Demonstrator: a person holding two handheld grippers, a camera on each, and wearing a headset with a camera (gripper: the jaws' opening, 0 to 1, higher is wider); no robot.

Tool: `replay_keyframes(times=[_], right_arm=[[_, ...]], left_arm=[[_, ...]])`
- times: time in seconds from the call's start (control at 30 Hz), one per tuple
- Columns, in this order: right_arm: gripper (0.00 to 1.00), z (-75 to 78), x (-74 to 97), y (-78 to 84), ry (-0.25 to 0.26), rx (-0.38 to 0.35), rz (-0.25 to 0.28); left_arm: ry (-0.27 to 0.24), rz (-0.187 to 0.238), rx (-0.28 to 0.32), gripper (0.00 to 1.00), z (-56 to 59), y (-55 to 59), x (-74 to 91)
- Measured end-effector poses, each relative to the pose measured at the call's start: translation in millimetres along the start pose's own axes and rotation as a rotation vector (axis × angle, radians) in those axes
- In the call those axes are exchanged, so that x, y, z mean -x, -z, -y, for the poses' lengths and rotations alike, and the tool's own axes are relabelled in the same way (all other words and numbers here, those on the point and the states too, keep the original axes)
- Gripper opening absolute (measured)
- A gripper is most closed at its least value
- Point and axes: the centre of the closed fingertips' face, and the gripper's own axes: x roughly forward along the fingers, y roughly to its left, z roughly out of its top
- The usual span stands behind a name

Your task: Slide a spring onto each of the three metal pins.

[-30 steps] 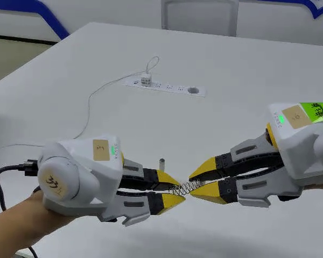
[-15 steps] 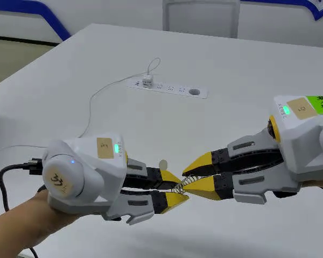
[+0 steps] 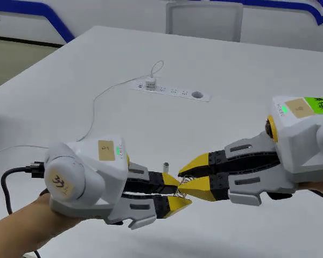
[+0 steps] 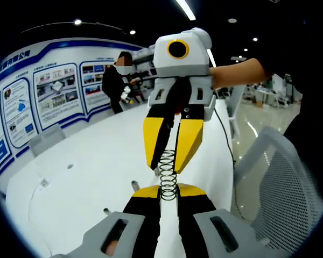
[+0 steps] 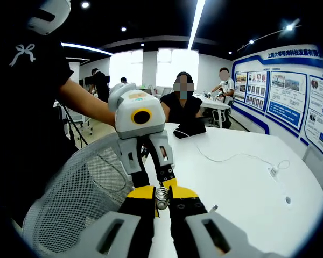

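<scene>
A: Closed up since a second ago: right gripper brought in against left gripper, tips almost meeting just on the near side of the pin. Spring bunched short between them, no longer stretched out.

B: Which step, then?

A: Looks like a mid-air hand-over, ahead of any threading. Nothing on that pin yet.

B: And the grips?

A: Left: pinched nearly shut on one end of the spring. Right: narrow too, clamped across the coils at the other end. From the right gripper view, seen end-on between the yellow tips, lifted clear of the pin and just beside it.

B: Next move?

A: Probably let go with one side and keep hold with the other, leaving one end free. Then turn the coil upright, bring it directly above the pin, line the bore up with the top and lower gently. Worth watching for buckling or popping loose, being thin and springy. Can't tell how the other pins stand; too small to judge.
</scene>
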Motion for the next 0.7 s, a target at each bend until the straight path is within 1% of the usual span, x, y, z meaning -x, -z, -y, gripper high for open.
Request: replay_keyframes(times=[0.2,0.27,0.37,0.47,0.57,0.6,0.7], right_arm=[[0.09,8.6,-2.0,-3.9,0.023,-0.012,0.002],[0.09,10.5,-3.0,-5.2,0.027,-0.007,-0.001],[0.09,17.5,-4.0,-11.5,0.044,-0.002,0.006],[0.09,23.7,-5.7,-17.7,0.055,0.000,0.013],[0.09,32.1,-7.8,-22.1,0.072,0.004,0.012],[0.09,36.6,-8.1,-23.2,0.083,0.004,0.011],[0.09,51.0,-8.6,-22.1,0.113,0.000,-0.006]], left_arm=[[-0.024,0.015,0.052,0.11,-6.0,-0.1,3.3],[-0.035,0.018,0.048,0.12,-8.2,-0.5,4.4],[-0.064,0.007,0.032,0.15,-14.2,2.8,8.7],[-0.077,0.012,0.045,0.20,-18.4,5.2,13.6],[-0.102,0.010,0.049,0.28,-24.7,9.5,19.0],[-0.111,0.004,0.051,0.32,-27.4,12.3,21.7],[-0.134,-0.007,0.061,0.38,-33.9,18.6,29.7]])
